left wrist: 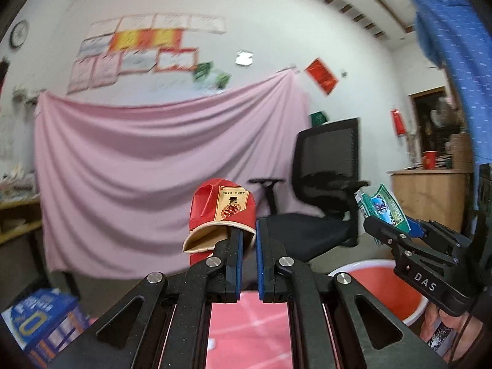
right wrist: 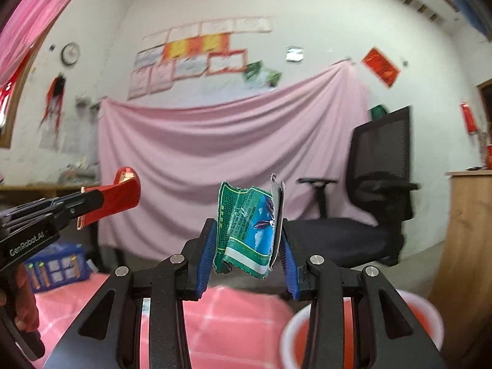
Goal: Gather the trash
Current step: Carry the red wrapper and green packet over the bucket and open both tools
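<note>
left gripper (left wrist: 248, 240): nearest the lens; blue pads nearly together, pinching the rim wall of a crushed red paper cup (left wrist: 223, 212). One finger sits inside the mouth, the other outside.
right gripper (right wrist: 247, 246): clamped on a crumpled green-and-blue wrapper (right wrist: 249, 230), pads pressing its two sides. Gap stays wide because the wrapper is bunched up.
cup location: held up in the air, mouth toward the camera, well above the pink checked cloth (right wrist: 233, 316).
wrapper location: also in the air, above and just left of the red bucket (right wrist: 295, 344) with a white rim.
cup handling: light, thin paper, already dented. Probably crushes further under squeeze; the rolled rim is the stiffest spot, so the current hold looks sensible.
wrapper handling: near weightless, slick film, springy folds. Could slip out; grip mid-body, as now.
cup label: gold panel with Chinese characters, too blurred to read.
wrapper print: small text and feather-like art, illegible.
gripper markings: "DAS" on the right one, "GenRobot.AI" on the left.
</note>
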Demonstrator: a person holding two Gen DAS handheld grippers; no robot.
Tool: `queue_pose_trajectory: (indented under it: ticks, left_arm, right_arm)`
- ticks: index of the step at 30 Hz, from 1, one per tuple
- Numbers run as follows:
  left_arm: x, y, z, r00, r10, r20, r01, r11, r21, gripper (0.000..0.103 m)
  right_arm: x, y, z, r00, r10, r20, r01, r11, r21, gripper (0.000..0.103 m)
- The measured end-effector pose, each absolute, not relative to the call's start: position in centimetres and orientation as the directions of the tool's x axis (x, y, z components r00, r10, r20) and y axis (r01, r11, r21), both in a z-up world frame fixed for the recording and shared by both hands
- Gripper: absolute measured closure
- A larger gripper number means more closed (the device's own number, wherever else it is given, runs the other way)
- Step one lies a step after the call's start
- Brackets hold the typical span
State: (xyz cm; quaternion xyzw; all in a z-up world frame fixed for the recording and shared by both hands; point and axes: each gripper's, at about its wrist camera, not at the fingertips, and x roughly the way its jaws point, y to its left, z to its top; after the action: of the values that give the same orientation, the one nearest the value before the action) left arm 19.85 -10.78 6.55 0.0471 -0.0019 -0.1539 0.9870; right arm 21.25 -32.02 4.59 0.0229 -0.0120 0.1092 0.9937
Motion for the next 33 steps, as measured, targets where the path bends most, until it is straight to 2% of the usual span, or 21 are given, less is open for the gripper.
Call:
queue_pose_trajectory:
  ticks: [6, 13, 24, 29, 32, 33]
  left_arm:
    - [20.0, -16.3, 7.2, 0.903, -0.428, -0.023, 0.428, 0.898, 0.103, 0.098]
    - [23.0, -23.2, 6.3, 0.828, -0.539, -0.156, 0.556, 0.826, 0.096, 0.098]
    - [28.2, -26.9, 5.5, 0.734, -0.605, -0.309, 0.63, 0.776, -0.026, 0.098]
    - [30.0, -27.5, 4.7, 0.686, -0.614, -0.391, 0.641, 0.764, -0.075, 0.097]
    - [30.9, -27.8, 4.0, 0.658, -0.608, -0.443, 0.639, 0.763, -0.099, 0.09]
    - [31.1, -27.8, 3.8, 0.654, -0.604, -0.455, 0.635, 0.765, -0.104, 0.083]
  right_arm:
    - [20.7, -36.8, 4.4, 0.994, 0.104, 0.026, -0.106, 0.992, 0.067, 0.066]
    - [22.4, -41.2, 2.6, 0.995, 0.019, -0.099, -0.004, 0.989, 0.149, 0.065]
    - [23.5, -45.0, 0.6, 0.973, -0.004, -0.23, 0.058, 0.972, 0.228, 0.063]
    - [24.5, -45.8, -0.3, 0.958, 0.005, -0.287, 0.073, 0.963, 0.259, 0.058]
    - [25.0, -45.9, -0.7, 0.947, 0.009, -0.322, 0.081, 0.961, 0.265, 0.056]
    - [25.1, -45.9, -0.9, 0.944, 0.007, -0.331, 0.086, 0.96, 0.266, 0.056]
